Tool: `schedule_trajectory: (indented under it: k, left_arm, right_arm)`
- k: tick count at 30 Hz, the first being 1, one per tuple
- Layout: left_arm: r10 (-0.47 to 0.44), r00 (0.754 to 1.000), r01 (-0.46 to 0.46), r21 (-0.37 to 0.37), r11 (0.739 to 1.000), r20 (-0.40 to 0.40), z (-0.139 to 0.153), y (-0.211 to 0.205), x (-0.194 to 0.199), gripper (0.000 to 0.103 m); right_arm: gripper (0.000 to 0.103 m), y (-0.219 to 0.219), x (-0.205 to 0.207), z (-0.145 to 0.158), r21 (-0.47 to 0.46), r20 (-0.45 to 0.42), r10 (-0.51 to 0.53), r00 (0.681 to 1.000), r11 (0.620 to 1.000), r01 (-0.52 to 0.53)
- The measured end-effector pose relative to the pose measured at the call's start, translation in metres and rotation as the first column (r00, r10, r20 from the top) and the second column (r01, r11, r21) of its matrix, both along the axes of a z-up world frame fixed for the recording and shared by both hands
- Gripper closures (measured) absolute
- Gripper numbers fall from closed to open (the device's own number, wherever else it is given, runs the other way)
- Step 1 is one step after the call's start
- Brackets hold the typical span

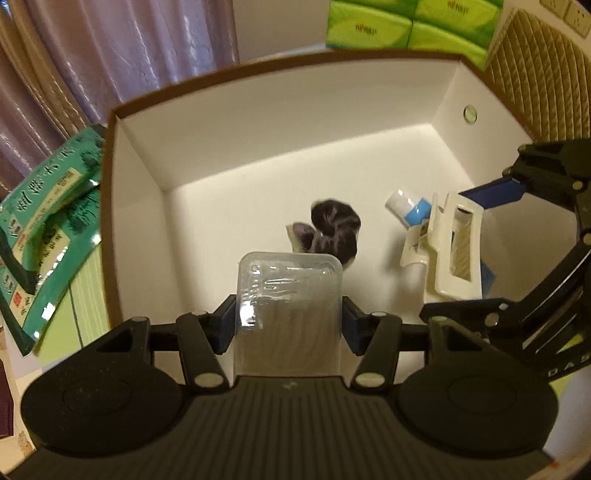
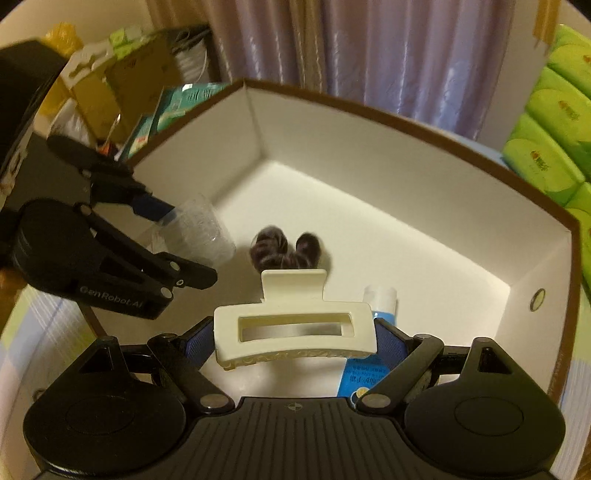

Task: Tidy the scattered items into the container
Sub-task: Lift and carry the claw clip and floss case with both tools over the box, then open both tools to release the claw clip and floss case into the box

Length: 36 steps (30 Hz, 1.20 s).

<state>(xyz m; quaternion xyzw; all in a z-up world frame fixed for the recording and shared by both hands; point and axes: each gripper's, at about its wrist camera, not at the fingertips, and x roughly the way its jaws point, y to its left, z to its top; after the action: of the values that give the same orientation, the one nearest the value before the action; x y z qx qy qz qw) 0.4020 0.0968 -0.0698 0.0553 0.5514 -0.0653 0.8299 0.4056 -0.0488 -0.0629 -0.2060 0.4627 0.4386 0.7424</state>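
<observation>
Container [image 1: 140, 177]: one open box with white inner walls and a brown rim, seen from above in both wrist views. Its right wall carries a small round hole [image 1: 470, 113]. Both tongs are over its interior.

Surroundings: purple curtain [image 1: 110, 55] behind the box; green tissue packs [image 1: 388, 26] beyond the far wall; teal printed packets [image 1: 48, 221] lying outside the left wall.

Left gripper [image 1: 289, 325]: closed to the width of a clear plastic case [image 1: 288, 295] and clamped on it, one blue pad against each side. The case sticks out forward beyond the fingertips, held above the box floor on the left side of the interior. The right wrist view confirms this, with the clear plastic case [image 2: 201, 230] seen between the left gripper's [image 2: 173, 236] blue pads.

Right gripper [image 2: 295, 343]: closed partway on a cream hair claw clip [image 2: 295, 332], gripped by its two ends so that the clip spans the gap between the fingers. The clip is over the right part of the box, clear of the floor as far as can be judged.

Items lying on the box floor: a blue and white tube [image 2: 369, 347], white cap pointing toward the far wall, lies directly beneath the held clip and is partly hidden by it. A dark purple scrunchie [image 1: 330, 230] rests near the middle of the floor, between the two held items and apart from the tube.
</observation>
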Motion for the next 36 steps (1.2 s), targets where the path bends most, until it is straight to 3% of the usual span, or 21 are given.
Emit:
schedule_trajectory:
  k: [11,24,36]
  left_arm:
    - [-0.016,0.998,0.018,0.029,0.999,-0.062,-0.015,-0.003,0.008,0.05]
    - [-0.005,0.998,0.008,0.041,0.999,-0.055,-0.009,-0.002,0.005,0.052]
    - [-0.013,0.999,0.015,0.048,0.999,-0.04,-0.003,-0.006,-0.001,0.042]
  right_arm:
    - [0.017,0.004,-0.001,-0.005,-0.021,-0.012,0.014,1.0,1.0,-0.014]
    - [0.017,0.007,-0.004,-0.005,-0.019,-0.011,0.021,1.0,1.0,-0.021]
    - [0.017,0.008,-0.011,-0.004,0.02,-0.025,0.031,0.999,0.999,-0.03]
